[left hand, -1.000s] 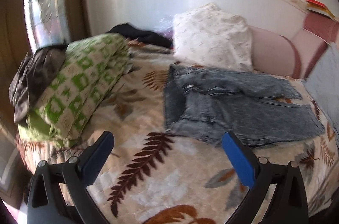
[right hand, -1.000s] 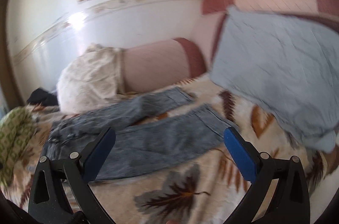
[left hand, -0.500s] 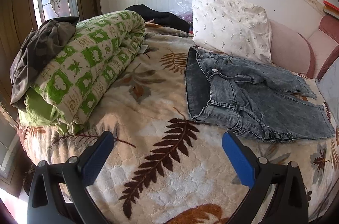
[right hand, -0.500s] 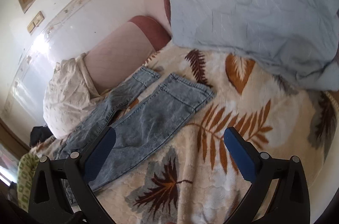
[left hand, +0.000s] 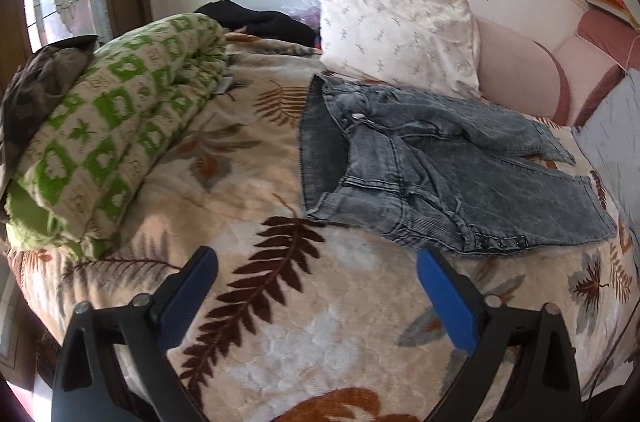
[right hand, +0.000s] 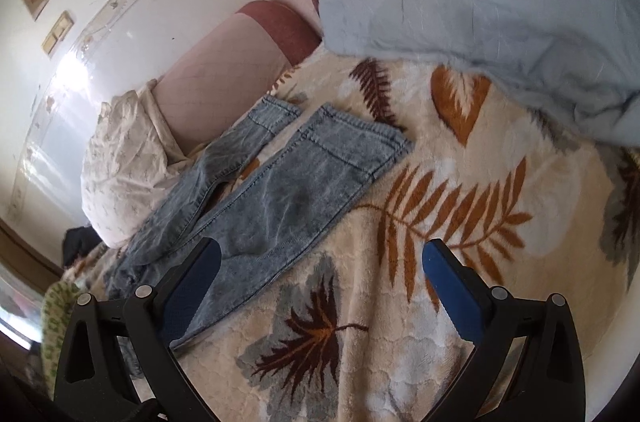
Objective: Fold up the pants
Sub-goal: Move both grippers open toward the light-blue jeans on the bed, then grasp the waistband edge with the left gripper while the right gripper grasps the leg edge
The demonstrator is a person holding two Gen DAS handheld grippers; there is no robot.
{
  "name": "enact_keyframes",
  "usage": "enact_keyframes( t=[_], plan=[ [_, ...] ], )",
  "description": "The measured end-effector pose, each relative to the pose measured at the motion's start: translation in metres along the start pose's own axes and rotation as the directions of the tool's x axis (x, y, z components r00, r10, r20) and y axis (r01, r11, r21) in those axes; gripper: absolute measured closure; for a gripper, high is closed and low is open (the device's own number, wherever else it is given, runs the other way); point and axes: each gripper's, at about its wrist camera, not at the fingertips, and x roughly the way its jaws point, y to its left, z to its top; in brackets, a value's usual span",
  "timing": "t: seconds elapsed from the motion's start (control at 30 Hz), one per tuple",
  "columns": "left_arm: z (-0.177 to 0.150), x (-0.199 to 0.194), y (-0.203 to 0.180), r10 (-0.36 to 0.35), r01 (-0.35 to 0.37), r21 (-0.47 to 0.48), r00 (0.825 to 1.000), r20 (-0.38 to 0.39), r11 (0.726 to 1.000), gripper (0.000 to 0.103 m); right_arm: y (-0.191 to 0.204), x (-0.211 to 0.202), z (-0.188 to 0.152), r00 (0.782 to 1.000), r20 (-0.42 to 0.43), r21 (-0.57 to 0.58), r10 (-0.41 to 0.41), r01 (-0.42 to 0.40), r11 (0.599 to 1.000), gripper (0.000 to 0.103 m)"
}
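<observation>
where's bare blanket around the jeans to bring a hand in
Free: the leaf-print blanket between the jeans and the green quilt roll, and between the jeans' hems and the blue duvet. Crowded: the white pillow touches the far leg.

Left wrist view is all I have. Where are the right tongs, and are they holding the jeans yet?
Observer: The right tongs are open and empty, one finger in front of the near edge of the jeans.
Operator: Are the legs laid straight?
Observer: The near leg runs flat and straight to its cuff; the far leg bends partway.
Operator: Is the blue quilt on the cuffs?
Observer: No, the blue quilt lies beyond them, with bare blanket between.
</observation>
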Motion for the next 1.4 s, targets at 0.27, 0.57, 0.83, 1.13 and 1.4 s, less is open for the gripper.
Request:
enact_keyframes(
  t=[0.27, 0.57, 0.83, 1.13, 1.4],
  plan=[
    [0.013, 0.012, -0.003, -0.013, 0.013, 0.003, 1.0, -0.019, 1.0, 0.027, -0.023, 0.017, 0.011, 0.998, -0.039, 0.147, 0.054, -0.048, 0.988, 0.009],
    [0.073, 0.017, 0.002, 0.029, -0.031, 0.034, 0.998, 0.059, 0.999, 0.027, 0.009, 0.044, 0.01, 0.994, -0.088, 0.039, 0.07, -0.067, 0.997, 0.011],
    [0.123, 0.054, 0.022, 0.058, -0.052, -0.088, 0.996, 0.068, 0.995, 0.027, 0.046, 0.071, -0.005, 0.977, -0.177, -0.06, 0.119, -0.131, 0.989, 0.011],
    [0.177, 0.122, 0.055, 0.118, -0.119, -0.023, 0.992, -0.036, 0.993, 0.026, 0.072, 0.093, 0.029, 0.972, -0.199, -0.204, 0.124, -0.165, 0.965, 0.012],
    [0.227, 0.203, 0.046, 0.053, -0.059, -0.036, 0.987, -0.151, 0.998, 0.027, 0.111, 0.165, 0.117, 0.975, -0.219, -0.279, 0.043, -0.105, 0.955, 0.012]
  ],
)
